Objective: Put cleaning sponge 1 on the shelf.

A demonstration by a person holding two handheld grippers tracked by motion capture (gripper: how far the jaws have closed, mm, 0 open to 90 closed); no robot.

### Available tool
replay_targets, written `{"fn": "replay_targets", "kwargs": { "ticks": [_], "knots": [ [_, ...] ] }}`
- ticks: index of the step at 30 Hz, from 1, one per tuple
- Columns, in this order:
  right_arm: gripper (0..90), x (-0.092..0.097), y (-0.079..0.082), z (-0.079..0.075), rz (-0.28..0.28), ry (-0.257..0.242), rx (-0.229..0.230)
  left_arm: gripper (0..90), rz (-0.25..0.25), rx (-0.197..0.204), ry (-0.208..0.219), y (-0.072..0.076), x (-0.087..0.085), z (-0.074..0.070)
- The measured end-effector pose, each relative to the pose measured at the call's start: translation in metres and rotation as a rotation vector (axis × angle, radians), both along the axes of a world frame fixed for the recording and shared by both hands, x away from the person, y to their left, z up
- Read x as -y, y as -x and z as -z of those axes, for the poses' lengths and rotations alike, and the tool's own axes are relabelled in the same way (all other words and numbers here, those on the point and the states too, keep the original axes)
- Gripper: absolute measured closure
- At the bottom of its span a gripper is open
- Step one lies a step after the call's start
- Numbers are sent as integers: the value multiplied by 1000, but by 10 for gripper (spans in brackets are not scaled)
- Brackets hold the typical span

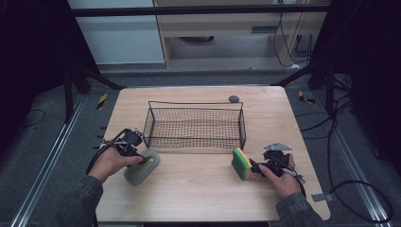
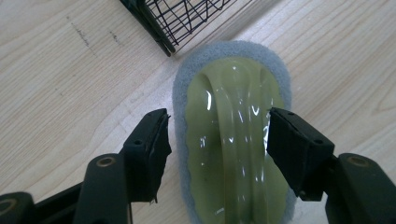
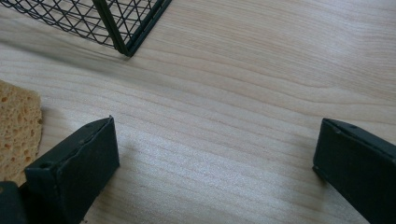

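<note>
Landmark: the black wire basket in the middle of the wooden table. Just off the basket's near left corner lies an oval scrubbing pad, grey foam base under a glossy olive plastic top with a raised arched handle running along its length. Left gripper is over it, jaws half spread and straddling the plastic top, one on each side; the pads look not yet pressed against it, though the right-hand pad sits very close to the edge. Right gripper rests off the basket's near right corner, jaws wide with bare wood between them; the yellow-and-green sponge stands on edge just beside it, and its porous yellow face shows at the left of the right gripper view. A small dark round object sits by the basket's far right corner. Handling judgement: the scrubber is likely light; foam rim soft and will give, plastic top stiff but smooth and probably slippery. Best hold is across the rigid top or the handle ridge, not the foam skirt. Sponge likely light and compressible; pinch across its flat faces.
</note>
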State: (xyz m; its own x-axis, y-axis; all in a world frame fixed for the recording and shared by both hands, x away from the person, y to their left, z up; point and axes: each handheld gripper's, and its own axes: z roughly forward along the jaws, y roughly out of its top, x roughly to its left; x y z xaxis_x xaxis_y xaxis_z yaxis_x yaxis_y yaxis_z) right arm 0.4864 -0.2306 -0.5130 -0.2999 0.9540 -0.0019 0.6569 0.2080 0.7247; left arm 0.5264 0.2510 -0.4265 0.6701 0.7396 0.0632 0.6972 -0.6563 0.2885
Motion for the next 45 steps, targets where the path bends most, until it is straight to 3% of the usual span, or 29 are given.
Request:
{"fn": "replay_targets", "kwargs": {
  "ticks": [10,17,24,28,35,45],
  "knots": [
    [4,-1,1,0,-10,-1,-4,498,5,-33,-3,-3,3,10],
    [4,-2,1,0,-17,-4,-4,616,21,-50,33,-5,3,10],
    [4,-2,1,0,-22,0,-5,692,41,-34,41,-2,4,10],
    [4,-3,1,0,-21,0,-5,694,56,-1,47,3,3,6],
    [4,-3,2,0,-17,0,-5,695,121,107,44,21,2,-12],
    [4,-3,2,0,-20,3,-5,695,164,179,79,35,0,-30]
  ]
}}
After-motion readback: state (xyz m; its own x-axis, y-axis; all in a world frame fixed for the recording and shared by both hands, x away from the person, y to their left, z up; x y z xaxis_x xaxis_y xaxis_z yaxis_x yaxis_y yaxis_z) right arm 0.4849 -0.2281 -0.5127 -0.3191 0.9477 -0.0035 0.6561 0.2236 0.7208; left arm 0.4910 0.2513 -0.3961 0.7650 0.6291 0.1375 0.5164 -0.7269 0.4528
